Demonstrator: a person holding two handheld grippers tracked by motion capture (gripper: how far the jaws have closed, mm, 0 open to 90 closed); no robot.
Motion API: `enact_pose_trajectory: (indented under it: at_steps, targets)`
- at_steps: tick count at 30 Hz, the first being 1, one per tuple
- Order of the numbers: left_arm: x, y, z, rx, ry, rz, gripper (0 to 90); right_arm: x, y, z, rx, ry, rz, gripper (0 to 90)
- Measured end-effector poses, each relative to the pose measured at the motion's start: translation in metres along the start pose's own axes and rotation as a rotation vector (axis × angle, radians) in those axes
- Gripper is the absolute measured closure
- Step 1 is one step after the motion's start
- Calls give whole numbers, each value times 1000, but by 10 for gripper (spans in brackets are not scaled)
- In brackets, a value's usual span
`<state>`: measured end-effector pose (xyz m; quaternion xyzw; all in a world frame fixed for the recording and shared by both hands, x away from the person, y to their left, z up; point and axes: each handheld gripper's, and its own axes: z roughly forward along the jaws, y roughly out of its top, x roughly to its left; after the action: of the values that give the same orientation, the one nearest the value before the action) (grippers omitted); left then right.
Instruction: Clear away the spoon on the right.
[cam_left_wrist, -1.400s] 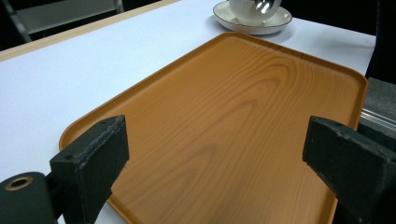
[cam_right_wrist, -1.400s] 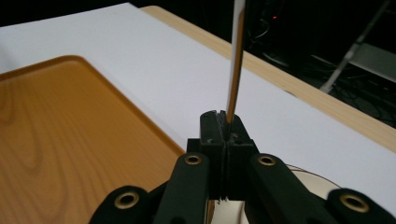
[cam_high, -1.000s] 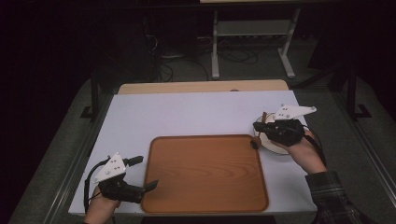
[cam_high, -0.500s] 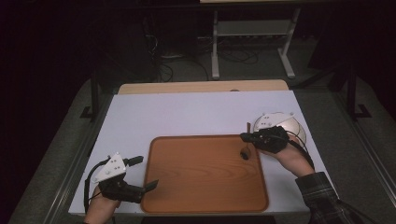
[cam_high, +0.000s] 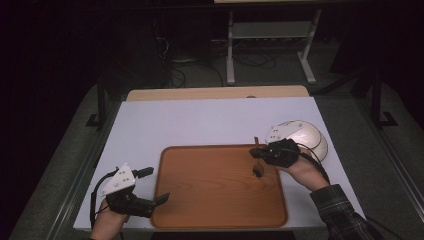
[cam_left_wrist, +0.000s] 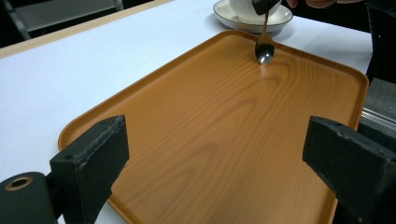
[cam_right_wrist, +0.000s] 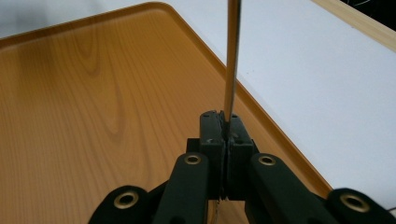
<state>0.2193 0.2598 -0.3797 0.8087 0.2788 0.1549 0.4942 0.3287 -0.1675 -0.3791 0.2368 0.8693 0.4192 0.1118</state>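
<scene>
I see a slim metal spoon (cam_left_wrist: 265, 46) hanging nearly upright, bowl down, over the far right corner of the wooden tray (cam_high: 210, 200); its thin handle (cam_right_wrist: 232, 60) is pinched between the closed jaws of my right hand-held gripper (cam_high: 265, 152); the dark, shiny bowl sits just above or on the tray's surface, I cannot tell which; the tray is brown, wood-grained, rectangular with rounded corners, lying flat on the white worktop (cam_high: 200, 125).

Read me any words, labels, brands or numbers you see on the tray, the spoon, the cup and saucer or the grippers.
None: no readable text on the wooden tray, the spoon, the saucer, the left gripper or the right gripper.
</scene>
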Motion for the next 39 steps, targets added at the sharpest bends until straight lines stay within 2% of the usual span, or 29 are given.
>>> enact_pose_trajectory:
  at_steps: [13, 19, 29, 39]
  targets:
    - [0, 0, 0, 3, -2, -2, 65, 5, 9, 20, 8, 24, -17, 878]
    - [0, 0, 1, 2, -3, -3, 65, 7, 11, 31, 32, 40, -22, 875]
    - [0, 0, 1, 4, -3, -5, 65, 12, 8, 47, 96, 70, -44, 866]
    - [0, 0, 1, 3, -3, -4, 66, 19, 1, 64, 188, 117, -74, 843]
